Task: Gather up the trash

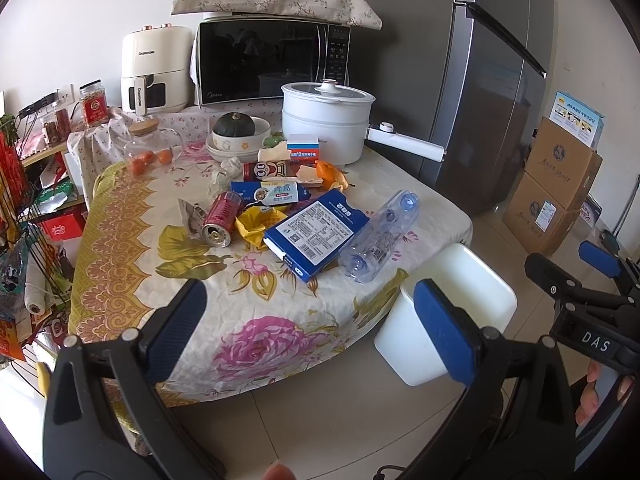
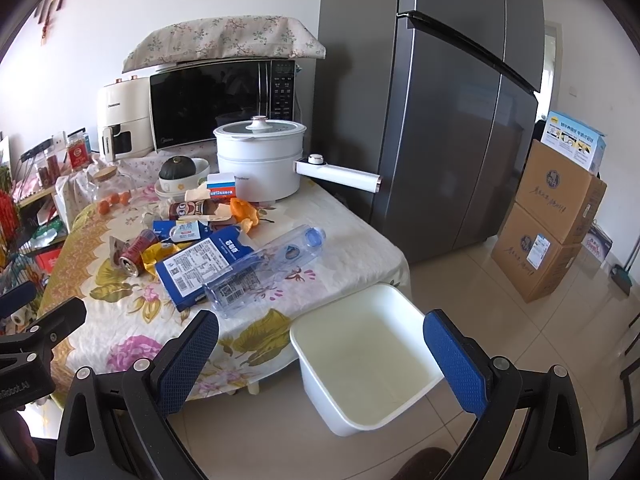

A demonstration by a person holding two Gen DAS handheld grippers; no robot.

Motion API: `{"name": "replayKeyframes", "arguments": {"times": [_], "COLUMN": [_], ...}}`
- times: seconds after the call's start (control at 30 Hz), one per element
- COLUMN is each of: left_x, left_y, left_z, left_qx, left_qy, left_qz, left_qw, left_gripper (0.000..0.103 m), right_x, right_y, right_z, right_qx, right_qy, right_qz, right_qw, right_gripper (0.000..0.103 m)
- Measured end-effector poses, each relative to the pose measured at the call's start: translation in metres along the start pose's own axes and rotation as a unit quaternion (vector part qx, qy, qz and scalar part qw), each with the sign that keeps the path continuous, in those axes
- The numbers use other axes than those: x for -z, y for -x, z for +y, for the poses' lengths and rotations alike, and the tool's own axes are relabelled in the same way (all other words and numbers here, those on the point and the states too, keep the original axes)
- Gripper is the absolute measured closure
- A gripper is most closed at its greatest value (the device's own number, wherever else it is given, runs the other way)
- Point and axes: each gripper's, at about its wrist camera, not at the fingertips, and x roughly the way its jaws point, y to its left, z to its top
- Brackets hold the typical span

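From the left wrist view, the litter lies mid-frame on the flowered worktop [image 1: 132, 216]: a clear plastic bottle [image 1: 380, 236], a blue carton [image 1: 316, 236] and a red can [image 1: 222, 220] on its side. The bottle looks light, springy and slick, so I'd pinch it across the ribbed middle. The left gripper [image 1: 308, 328] hangs low in frame, short of the heap, jaws spread wide and empty.

From the right wrist view, the white bin [image 2: 360, 364] stands on the floor just beside the worktop, lower centre. The right gripper [image 2: 320, 360] hovers over it, jaws parted, holding nothing. The can, thin-walled, should take a grip across its body.
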Motion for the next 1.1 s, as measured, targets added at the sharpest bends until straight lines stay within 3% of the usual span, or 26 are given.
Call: {"name": "replayKeyframes", "arguments": {"times": [1.1], "left_x": [0.001], "left_y": [-0.004], "left_z": [0.01], "left_qx": [-0.007], "left_qy": [0.006], "left_qz": [0.015], "left_qw": [0.9998], "left_gripper": [0.0], "right_x": [0.002], "right_y": [-0.001], "right_z": [-0.002], "right_qx": [0.016], "right_qy": [0.006], "right_qz": [0.011], "right_qw": [1.0], "right_gripper": [0.0]}}
